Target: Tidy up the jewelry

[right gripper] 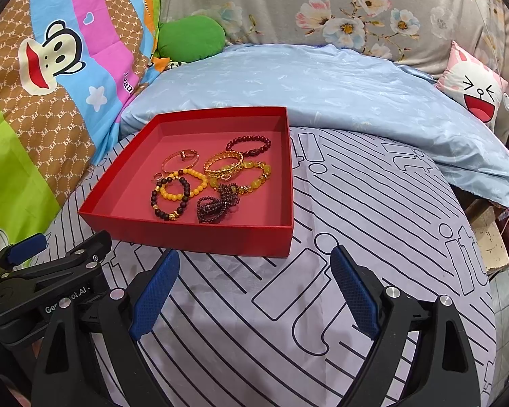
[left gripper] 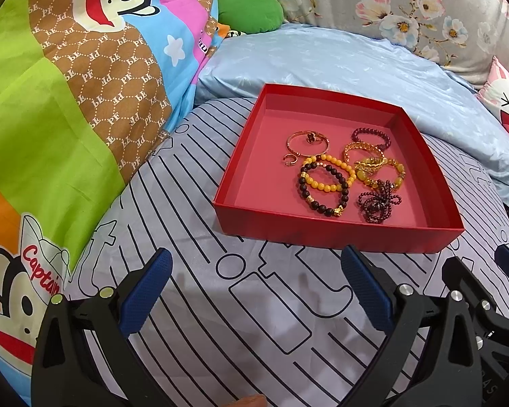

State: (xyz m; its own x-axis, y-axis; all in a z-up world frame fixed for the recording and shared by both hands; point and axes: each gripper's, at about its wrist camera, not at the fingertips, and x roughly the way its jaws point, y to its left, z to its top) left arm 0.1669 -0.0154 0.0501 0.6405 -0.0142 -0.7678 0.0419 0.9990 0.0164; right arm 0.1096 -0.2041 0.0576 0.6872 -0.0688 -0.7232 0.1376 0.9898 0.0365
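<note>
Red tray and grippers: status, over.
Left gripper open, empty; right gripper open, empty, both short of the tray. Bracelets and rings piled inside, some overlapping. Nothing between grippers and tray.

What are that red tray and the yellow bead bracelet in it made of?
The red tray looks like matte cardboard: thin straight walls, sharp folded corners, no shine. The yellow bead bracelet looks like polished stone, resin or glass: smooth, glossy, opaque round beads; which one is unclear.

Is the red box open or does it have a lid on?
Open: the red box has no lid, and its bracelets lie in plain sight.
</note>
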